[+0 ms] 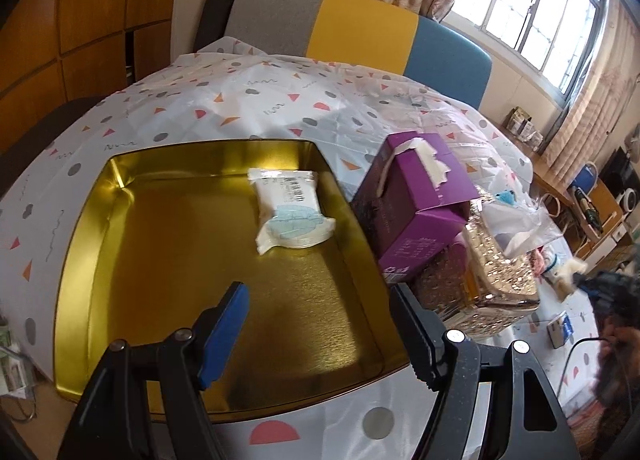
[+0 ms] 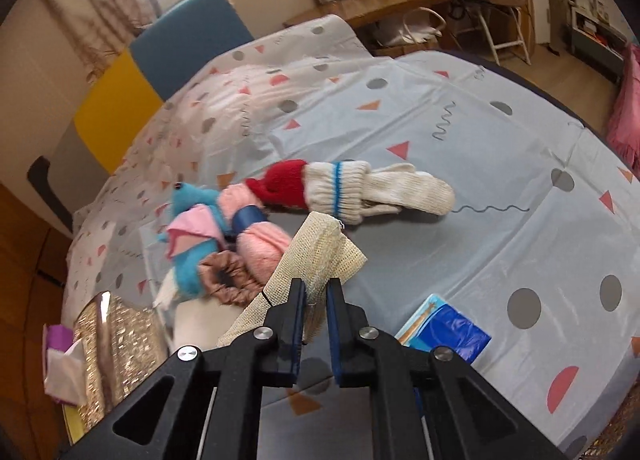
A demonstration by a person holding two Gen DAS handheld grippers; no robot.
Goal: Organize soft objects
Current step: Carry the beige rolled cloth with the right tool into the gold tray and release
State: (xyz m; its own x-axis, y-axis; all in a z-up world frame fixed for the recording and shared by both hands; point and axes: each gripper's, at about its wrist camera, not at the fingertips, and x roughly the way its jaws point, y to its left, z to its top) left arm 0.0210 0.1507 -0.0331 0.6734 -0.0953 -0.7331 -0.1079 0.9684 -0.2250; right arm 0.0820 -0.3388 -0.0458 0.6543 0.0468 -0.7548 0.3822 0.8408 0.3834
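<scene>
Cream mesh cloth (image 2: 316, 260) is pinched in the right claw (image 2: 316, 292) just above the patterned surface (image 2: 460, 147), left claw (image 1: 316, 300) spread empty over the gold tin tray (image 1: 100, 260); pick step done, next likely carry cloth into tray.

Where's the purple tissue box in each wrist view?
Left wrist: purple tissue box sits right of centre, beside the gold tin.
Right wrist: only a sliver at the lower left edge.
Shared landmark: the glittery gold bag next to it.
</scene>
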